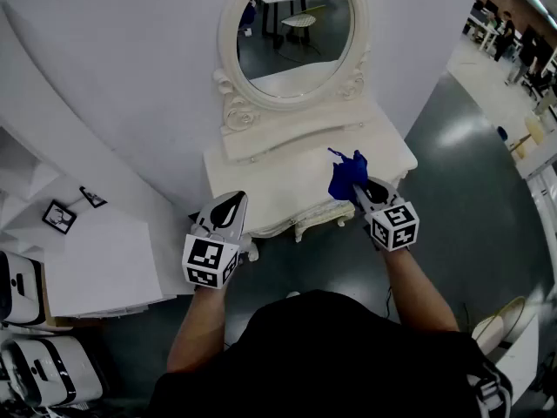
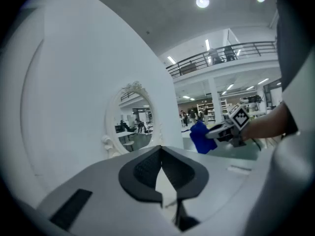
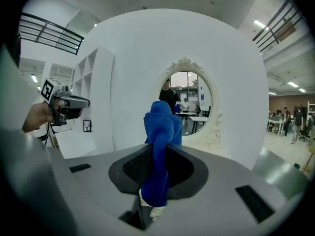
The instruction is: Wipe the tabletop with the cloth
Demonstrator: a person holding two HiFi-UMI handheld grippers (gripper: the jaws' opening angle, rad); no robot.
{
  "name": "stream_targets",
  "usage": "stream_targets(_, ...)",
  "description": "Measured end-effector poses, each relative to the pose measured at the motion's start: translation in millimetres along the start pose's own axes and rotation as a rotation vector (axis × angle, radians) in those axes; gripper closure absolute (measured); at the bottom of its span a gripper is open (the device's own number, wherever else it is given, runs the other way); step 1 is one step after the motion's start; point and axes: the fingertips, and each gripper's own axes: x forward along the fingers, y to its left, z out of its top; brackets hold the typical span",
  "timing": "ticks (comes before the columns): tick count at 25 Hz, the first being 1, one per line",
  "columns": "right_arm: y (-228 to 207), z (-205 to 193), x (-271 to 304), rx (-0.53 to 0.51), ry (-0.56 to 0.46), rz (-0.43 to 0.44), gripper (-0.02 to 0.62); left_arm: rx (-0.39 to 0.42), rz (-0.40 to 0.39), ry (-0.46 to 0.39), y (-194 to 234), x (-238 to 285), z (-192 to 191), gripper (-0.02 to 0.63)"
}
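One mirror [image 1: 294, 24] ahead: right tool [image 1: 359, 188] clamps the cloth [image 1: 348, 174], left tool [image 1: 237, 200] closed, empty.

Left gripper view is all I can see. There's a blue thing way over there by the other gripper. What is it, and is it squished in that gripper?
Observer: It's a blue cloth, pinched between the right gripper's jaws, with a bunched end sticking out past them.
Operator: Is it over the table?
Observer: Yes, over the right part of the white tabletop. I can't tell whether it touches.
Operator: And where's my gripper?
Observer: The left gripper is at the table's front left edge, well apart from the cloth.
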Motion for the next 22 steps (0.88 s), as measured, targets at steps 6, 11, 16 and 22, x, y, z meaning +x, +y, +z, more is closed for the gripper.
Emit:
stream_targets(6,6,-1,-4,-0.004,0.013,0.005,0.535,-0.076,0.052,0.052,15,-3,-27,0.595)
stream_targets(11,7,1,-4,-0.005,0.006,-0.007,0.535,-0.076,0.065,0.059,22,1,-33,0.595)
stream_targets(16,5,8,4,0.050,-0.019,-0.033,0.535,-0.064,0.053,0.063,31,12,-34,0.595)
stream_targets(22,4,14,15,0.050,-0.022,-0.034,0.535,-0.040,0.028,0.064,26,27,-29,0.595)
